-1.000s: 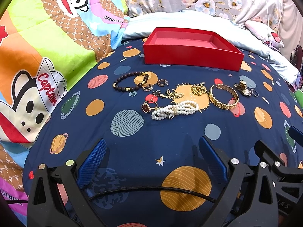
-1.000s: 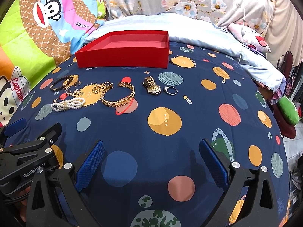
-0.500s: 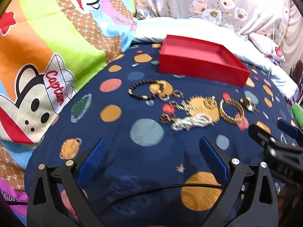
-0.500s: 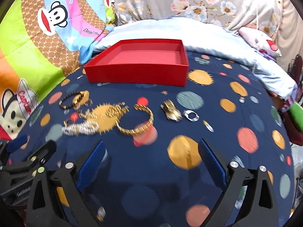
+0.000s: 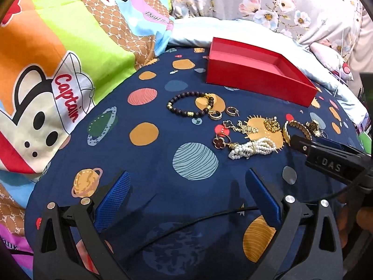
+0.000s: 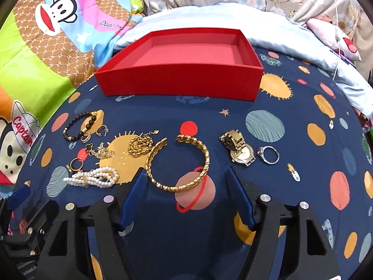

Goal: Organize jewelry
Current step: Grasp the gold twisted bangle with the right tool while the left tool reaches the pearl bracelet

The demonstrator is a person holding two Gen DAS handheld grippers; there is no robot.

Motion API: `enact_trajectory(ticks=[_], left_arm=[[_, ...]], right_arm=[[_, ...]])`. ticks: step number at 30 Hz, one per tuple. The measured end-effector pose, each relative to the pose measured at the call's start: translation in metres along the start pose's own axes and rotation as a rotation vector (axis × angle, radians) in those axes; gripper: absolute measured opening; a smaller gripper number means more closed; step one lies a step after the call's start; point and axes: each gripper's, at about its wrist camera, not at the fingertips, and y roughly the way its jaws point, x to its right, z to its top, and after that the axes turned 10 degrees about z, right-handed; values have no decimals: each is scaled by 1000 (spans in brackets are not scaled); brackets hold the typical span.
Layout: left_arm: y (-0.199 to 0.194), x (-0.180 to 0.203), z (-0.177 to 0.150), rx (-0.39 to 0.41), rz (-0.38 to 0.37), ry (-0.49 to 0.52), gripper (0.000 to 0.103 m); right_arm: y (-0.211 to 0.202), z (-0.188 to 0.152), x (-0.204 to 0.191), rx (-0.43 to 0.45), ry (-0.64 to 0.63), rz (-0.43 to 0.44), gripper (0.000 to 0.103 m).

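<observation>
A planet-print bedspread (image 6: 268,210) was spread over the bed, and a red box (image 6: 179,86) was seen open and empty at its far side. The jewelry lay loose on the cloth in a row before the box, none of it yet inside.

The right gripper (image 6: 186,186) was pointed down at the gold bangle (image 6: 179,163), which lay flat directly ahead of it. The bangle's near arc was found between the two blue fingers (image 6: 134,196), with the left finger's tip just beside the bangle's left edge; whether it touched could not be told. The jaws had just been closing and stood at a middling width, with the pads not yet pressed on the metal. The bangle's open gap was turned away, toward the box, so that the closed arc was offered to the claw. The box lay straight beyond the bangle, along the same line.

The left gripper (image 5: 186,193) was held wide and empty over bare cloth, with the pearl bracelet (image 5: 253,149) ahead and to its right, well apart from it. The bead bracelet (image 5: 191,105) lay farther off, toward the box.

The right hand was judged much the nearer to the bangle. A gold watch (image 6: 237,149) and a silver ring (image 6: 268,155) lay to the bangle's right, clear of the fingers.
</observation>
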Motion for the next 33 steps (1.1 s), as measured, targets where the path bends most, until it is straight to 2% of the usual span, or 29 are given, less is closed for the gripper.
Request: enact_trajectory(ticks=[8, 12, 13, 18, 25, 28, 30, 33], left_arm=[[8, -4, 0, -41, -11, -20, 96], [9, -6, -2, -50, -21, -35, 96], [8, -6, -2, -50, -22, -36, 96], [1, 3, 1, -30, -46, -8, 96], [-2, 38, 17, 21, -98, 85, 97], [2, 48, 20, 19, -143, 125, 87], [3, 53, 20, 12, -185, 145, 85], [2, 56, 19, 7, -229, 167, 74]], right_arm=[[10, 4, -9, -18, -51, -31, 72], [9, 6, -9, -8, -49, -39, 57], [8, 5, -8, -8, -44, -36, 57], [-5, -3, 0, -13, -14, -21, 57], [-30, -20, 21, -10, 46, -11, 57], [-39, -24, 30, -5, 56, -18, 57], [-44, -26, 36, -3, 56, -40, 57], [-47, -28, 48, -2, 80, -47, 57]])
